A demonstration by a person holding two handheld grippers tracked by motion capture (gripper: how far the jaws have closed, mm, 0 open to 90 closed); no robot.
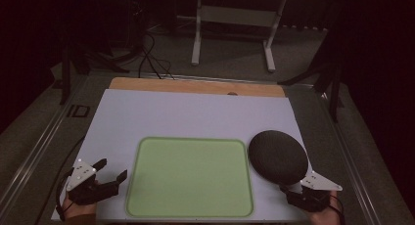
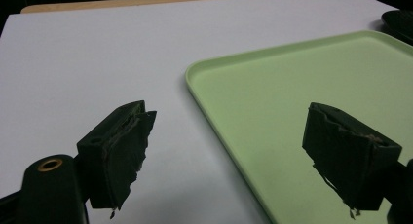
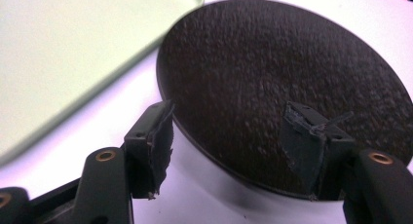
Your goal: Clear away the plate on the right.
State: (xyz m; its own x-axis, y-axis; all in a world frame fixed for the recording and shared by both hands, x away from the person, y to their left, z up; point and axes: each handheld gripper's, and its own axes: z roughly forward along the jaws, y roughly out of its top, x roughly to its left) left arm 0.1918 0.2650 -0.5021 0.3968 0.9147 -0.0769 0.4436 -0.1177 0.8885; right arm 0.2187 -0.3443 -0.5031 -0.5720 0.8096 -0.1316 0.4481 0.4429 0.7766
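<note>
Right gripper (image 1: pixel 292 188) sits at the near right corner of the white mat (image 1: pixel 195 112), jaws spread wide. In the right gripper view (image 3: pixel 229 146) one jaw stands over the near edge of the dark plate (image 3: pixel 282 87) and the other just outside the rim; neither pad presses on it. Whether the jaw over the plate touches its surface cannot be told.

Plate (image 1: pixel 278 156): round, dark, rough-textured, flat on the mat near its right edge, just beside the right side of the green tray (image 1: pixel 190 177). Contact between plate and tray cannot be told.

Left gripper (image 1: pixel 112 172) at the near left corner of the mat, jaws spread, nothing between them. In the left gripper view (image 2: pixel 229 151) one jaw is over bare mat (image 2: pixel 97 63), the other over the tray (image 2: pixel 292 87).

Tray lies in the middle of the mat's near edge.
</note>
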